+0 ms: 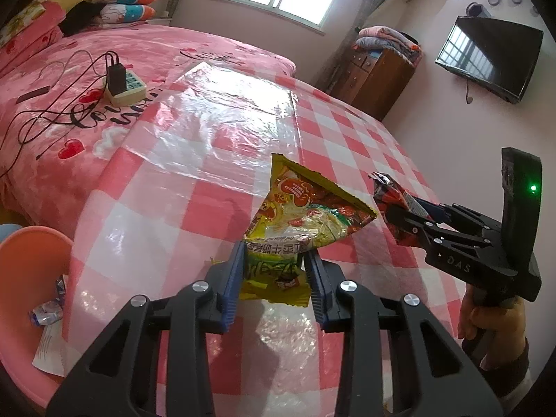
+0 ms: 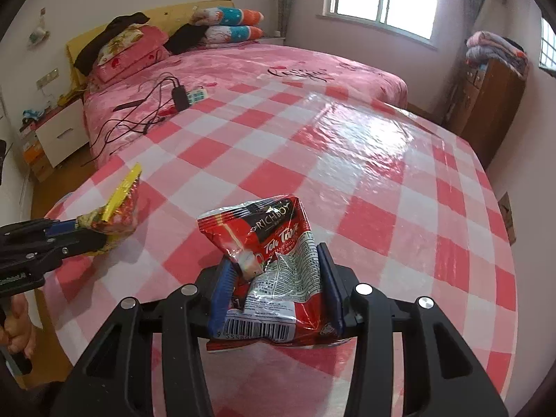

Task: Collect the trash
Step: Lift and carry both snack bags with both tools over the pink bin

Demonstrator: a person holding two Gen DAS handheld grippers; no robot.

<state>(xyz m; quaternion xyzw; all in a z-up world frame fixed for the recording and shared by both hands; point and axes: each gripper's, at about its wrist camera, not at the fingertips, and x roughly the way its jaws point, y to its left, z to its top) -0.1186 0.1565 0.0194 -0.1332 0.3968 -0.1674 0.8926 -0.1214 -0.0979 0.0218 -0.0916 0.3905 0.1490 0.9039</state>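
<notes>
My left gripper is shut on a yellow-green noodle wrapper and holds it above the red-and-white checked table. It also shows in the right wrist view, with the yellow wrapper in it. My right gripper is shut on a red Teh Tarik packet above the table. In the left wrist view the right gripper holds the red packet to the right of the yellow wrapper.
A pink basin with several scraps of trash sits below the table's left edge. A pink bed with a power strip and cables lies beyond. A wooden cabinet and a wall TV stand at the right.
</notes>
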